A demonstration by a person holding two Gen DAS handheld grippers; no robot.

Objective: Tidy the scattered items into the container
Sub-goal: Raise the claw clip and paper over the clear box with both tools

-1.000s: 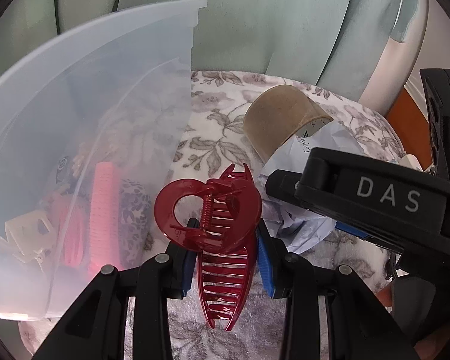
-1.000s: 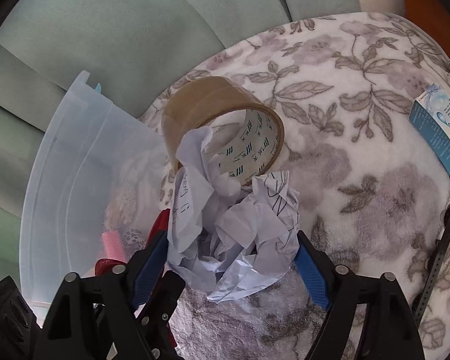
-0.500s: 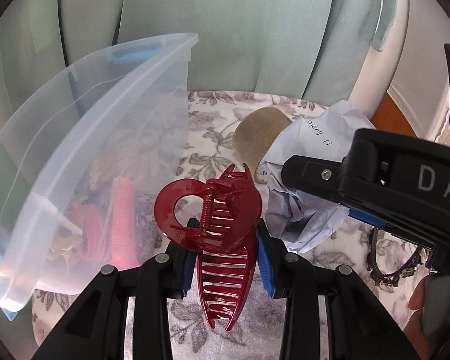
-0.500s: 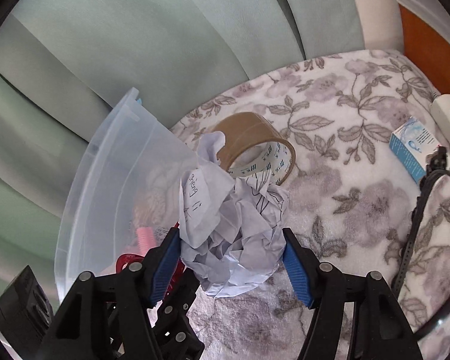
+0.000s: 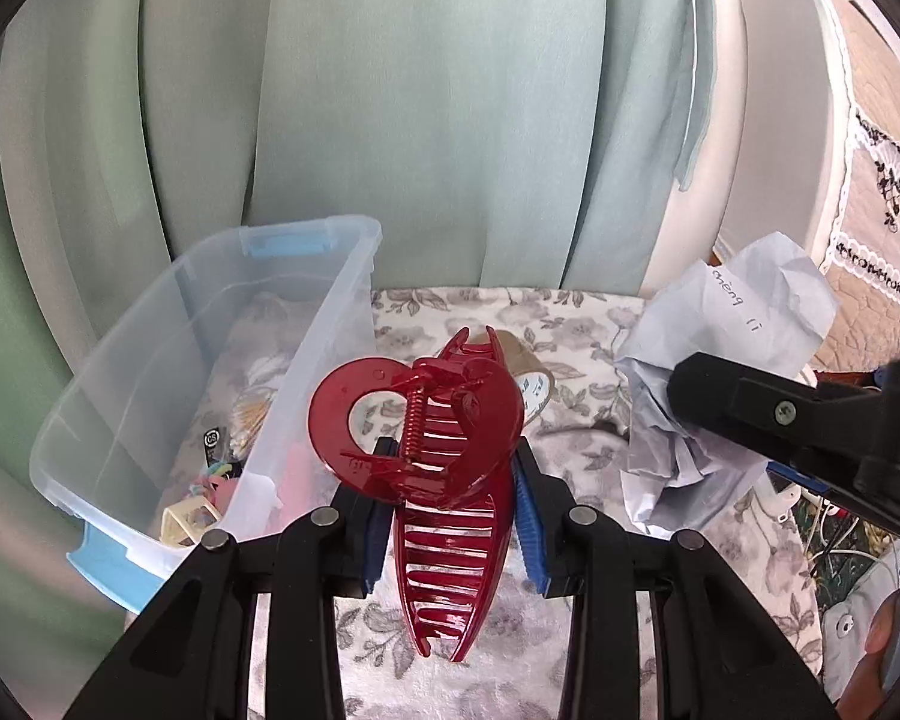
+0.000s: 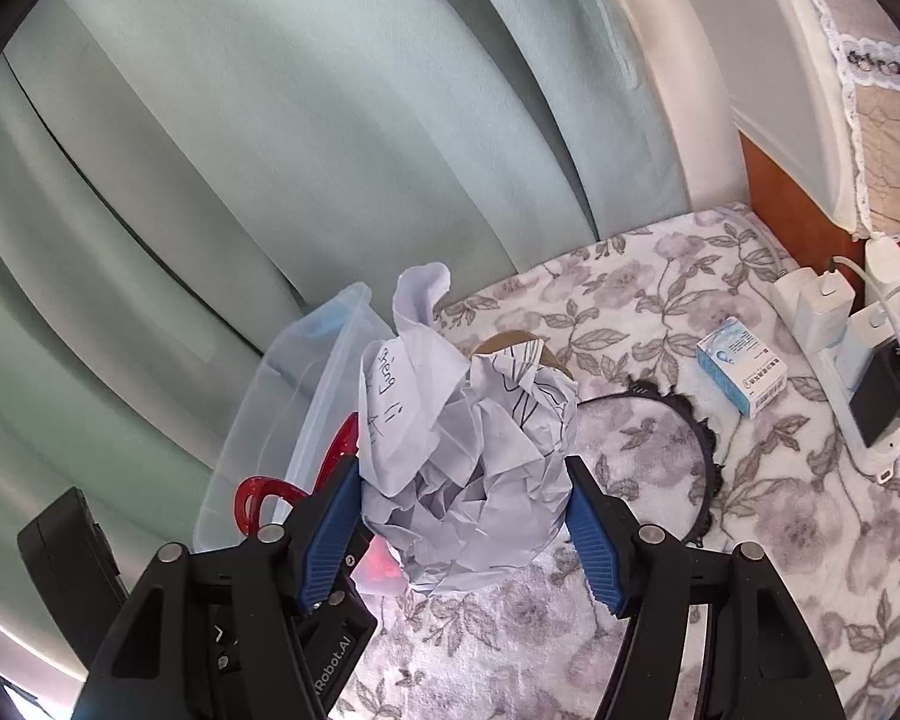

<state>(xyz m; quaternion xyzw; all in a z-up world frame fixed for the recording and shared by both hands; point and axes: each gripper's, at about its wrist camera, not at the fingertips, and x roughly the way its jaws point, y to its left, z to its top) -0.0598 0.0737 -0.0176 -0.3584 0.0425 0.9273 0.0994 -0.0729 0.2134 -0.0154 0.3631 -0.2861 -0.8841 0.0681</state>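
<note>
My left gripper (image 5: 453, 516) is shut on a dark red hair claw clip (image 5: 438, 450) and holds it above the floral cloth, just right of the clear plastic bin (image 5: 210, 372). My right gripper (image 6: 462, 516) is shut on a crumpled ball of white paper (image 6: 468, 450) and holds it up in the air; the ball also shows in the left wrist view (image 5: 720, 384). The bin (image 6: 294, 408) lies to the left of the paper ball and holds several small items. A brown tape roll (image 5: 528, 372) lies on the cloth behind the clip.
A black headband (image 6: 690, 438) and a small blue-and-white box (image 6: 741, 366) lie on the floral cloth (image 6: 630, 312). A white power strip with chargers (image 6: 840, 336) sits at the right edge. Green curtains hang behind the bin.
Both grippers have risen with their loads, so the bin, the tape roll and the cloth now look lower and farther away. The headband and the box have come into the right wrist view.
</note>
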